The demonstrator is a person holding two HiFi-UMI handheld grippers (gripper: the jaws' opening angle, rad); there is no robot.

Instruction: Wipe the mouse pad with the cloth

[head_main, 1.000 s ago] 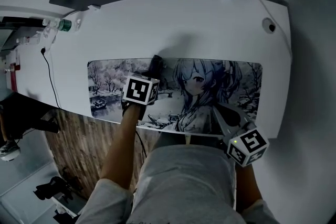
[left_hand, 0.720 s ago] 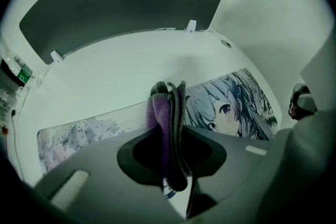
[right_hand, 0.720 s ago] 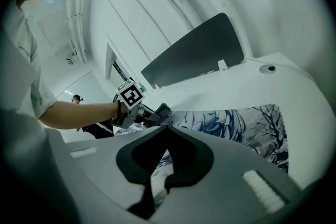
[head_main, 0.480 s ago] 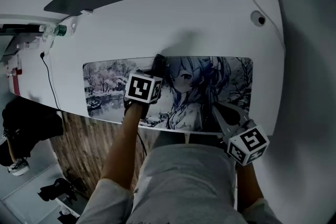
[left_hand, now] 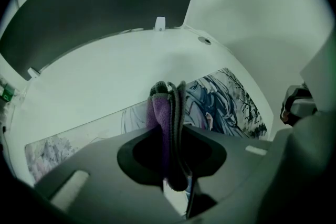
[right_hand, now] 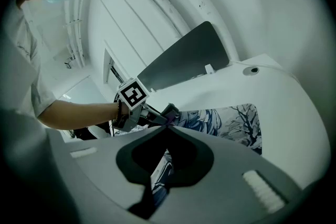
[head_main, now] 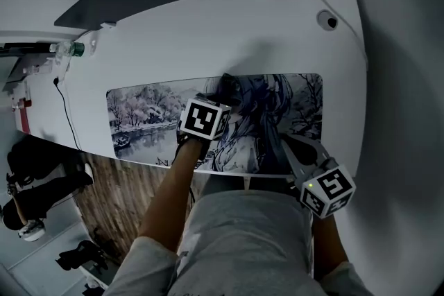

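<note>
Two grippers are over the mouse pad (head_main: 142, 114), a long printed mat lying along the near edge of the white table (head_main: 208, 31). The left gripper (head_main: 222, 95) has its fingers clamped on the cloth (left_hand: 159, 113), a purple and grey bunch that sticks out past the tips. It presses that bunch down on the pad about midway along its length, toward the far edge. The right gripper (head_main: 286, 143) sits low at the near right part of the pad. Its fingers are closed together with nothing between them, and their tips are on or just above the mat; I cannot tell whether they pin it.

By my reading the wiping stroke itself is the step in hand, with the cloth in contact around the middle of the pad. The stretches to its left and right look the same, so I cannot judge how much is done.

The next move calls for dragging the cloth sideways with steady downward pressure and a firm grip, so the bunch does not slip out. The pad also has to stay put, and it may creep on the smooth table unless the right gripper holds it.

As for containers, only what looks like a small clear bottle (head_main: 69, 49) with a green part stands at the far left edge. What it holds cannot be made out.
</note>
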